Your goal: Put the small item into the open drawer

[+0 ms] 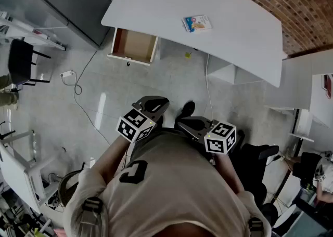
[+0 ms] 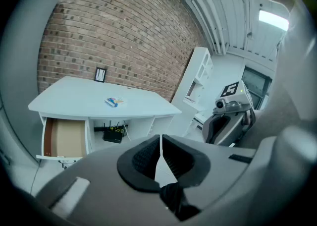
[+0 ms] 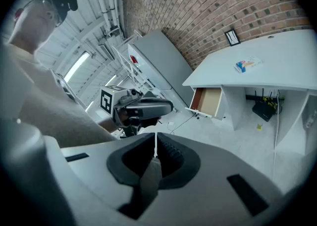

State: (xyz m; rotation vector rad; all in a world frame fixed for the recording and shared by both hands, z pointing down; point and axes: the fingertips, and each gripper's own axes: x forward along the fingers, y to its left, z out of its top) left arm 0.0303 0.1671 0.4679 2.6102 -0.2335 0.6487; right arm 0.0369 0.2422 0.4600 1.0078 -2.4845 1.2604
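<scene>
left gripper (image 1: 151, 105) and right gripper (image 1: 193, 124) hang shut and empty at the person's waist, well apart from the flat packet (image 1: 197, 23) in the middle of the desk (image 1: 156, 2), which closed jaws might only shove away from the open drawer (image 1: 134, 45).

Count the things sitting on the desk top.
2. A packet lies near the middle of the desk; a small frame stands at its back edge, by the brick wall. None seem hidden.

White desk (image 1: 156, 2), brown drawer (image 1: 134, 44), red brick wall (image 1: 291, 2)
</scene>
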